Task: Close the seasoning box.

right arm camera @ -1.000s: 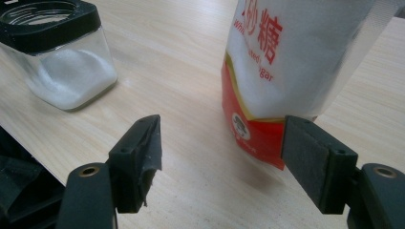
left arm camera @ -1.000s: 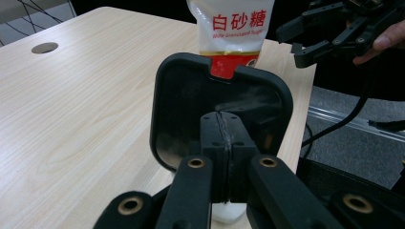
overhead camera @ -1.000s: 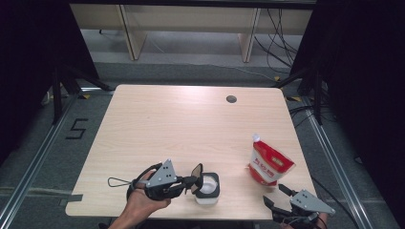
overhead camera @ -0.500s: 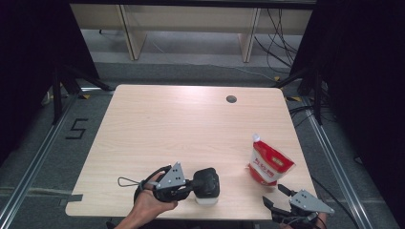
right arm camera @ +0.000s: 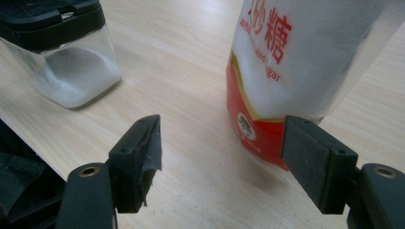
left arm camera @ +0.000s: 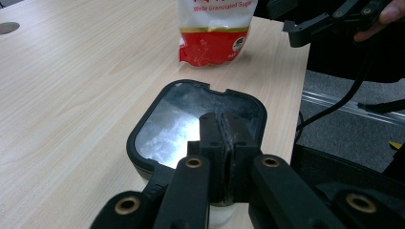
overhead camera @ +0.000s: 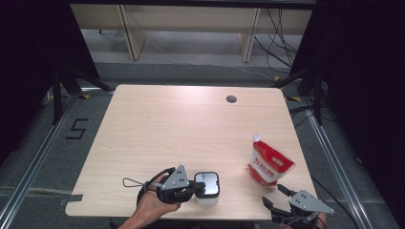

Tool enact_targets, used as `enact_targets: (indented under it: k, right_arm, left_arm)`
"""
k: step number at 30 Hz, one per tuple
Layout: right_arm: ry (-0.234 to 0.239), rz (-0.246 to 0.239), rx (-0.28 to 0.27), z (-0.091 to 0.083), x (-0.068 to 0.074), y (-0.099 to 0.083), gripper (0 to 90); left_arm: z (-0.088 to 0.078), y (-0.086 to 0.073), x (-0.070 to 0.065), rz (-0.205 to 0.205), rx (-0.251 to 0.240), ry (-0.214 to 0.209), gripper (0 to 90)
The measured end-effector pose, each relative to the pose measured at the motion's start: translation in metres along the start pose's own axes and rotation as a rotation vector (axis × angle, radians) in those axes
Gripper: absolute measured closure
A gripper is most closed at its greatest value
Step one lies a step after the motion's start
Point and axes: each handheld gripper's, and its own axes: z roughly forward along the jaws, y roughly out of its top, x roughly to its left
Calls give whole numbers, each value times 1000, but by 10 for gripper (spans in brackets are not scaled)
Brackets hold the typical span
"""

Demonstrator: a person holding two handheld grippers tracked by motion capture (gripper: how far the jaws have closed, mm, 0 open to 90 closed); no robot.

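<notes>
Two grippers: left gripper (overhead camera: 191, 187) jaws shut, nothing held, tips over jar (overhead camera: 207, 187) lid, lower centre of frame. Right gripper (overhead camera: 275, 195) wide open, empty; sugar pouch (overhead camera: 268, 163) just above it on counter (overhead camera: 181, 129).

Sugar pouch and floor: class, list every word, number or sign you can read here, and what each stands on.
"White Granulated Sugar" on the sugar pouch
"砂糖" on the same pouch, in the right gripper view
"5" on the floor left of the table
Round logo low on the pouch: too small to read

The small clear plastic jar with a black lid (overhead camera: 207, 187) sits near the front edge of the pale wooden table (overhead camera: 181, 129). The red and white sugar bag (overhead camera: 269, 163) stands to its right.
</notes>
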Motion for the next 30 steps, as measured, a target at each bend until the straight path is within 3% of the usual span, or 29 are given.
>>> enact_targets:
  k: [1, 3, 4, 5, 6, 7, 8, 11, 12, 13, 15, 16, 17, 19, 23, 24, 27, 28, 30]
  right_arm:
    - [-6, 30, 10, -1, 3, 0, 316]
    - [-6, 24, 8, -1, 3, 0, 316]
    - [-5, 23, 7, -1, 3, 0, 316]
    - [1, -8, -2, 0, -1, 0, 316]
    - [-5, 6, 2, 0, 1, -1, 316]
    - [-15, -24, -3, 0, -1, 0, 315]
    - [-9, 27, 17, -1, 3, -1, 315]
    - [1, 4, 3, 1, 0, -1, 314]
    - [-7, 1, 10, 0, 1, -1, 313]
    - [-8, 17, 16, 0, 2, -1, 313]
    - [5, 0, 5, 1, 0, -1, 313]
    - [5, -2, 6, 1, 0, -1, 313]
    - [-6, -6, 9, 1, 0, -1, 313]
    - [-5, -5, 10, 0, 1, -1, 313]
    - [4, -2, 9, 1, 0, -1, 313]
    - [-6, -8, 16, 1, 0, -1, 313]
    - [-9, -4, 19, 1, 1, -1, 313]
    - [-12, 28, 32, 0, 3, -1, 313]
    - [-4, 18, 22, 1, 3, -1, 313]
  left_arm:
    - [-1, 0, 0, -2, -9, -4, 861]
    - [-4, 1, 1, -19, -27, -8, 849]
    - [-6, 2, 2, -5, -31, -13, 831]
    - [-10, 3, 3, -13, -41, -20, 810]
    - [-12, 3, 3, -27, -50, -24, 788]
    - [-15, 3, 3, -22, -57, -25, 754]
    - [-17, 3, 3, -29, -68, -29, 725]
    - [-22, 2, 4, -33, -80, -37, 635]
    - [-23, 1, 4, -53, -83, -33, 611]
    - [-25, 0, 4, -54, -80, -29, 589]
    - [-28, -3, 5, -63, -76, -30, 549]
    - [-28, -4, 7, -42, -77, -38, 541]
    - [-30, -7, 5, -74, -69, -24, 530]
    - [-33, -10, 7, -78, -59, -11, 496]
    - [-38, -16, 10, -75, -40, -4, 435]
    - [-39, -18, 11, -52, -29, -6, 415]
    - [-41, -24, 10, -84, -27, 7, 375]
    - [-41, -26, 11, -79, -29, 12, 362]
    - [-42, -30, 12, -93, -24, 22, 345]
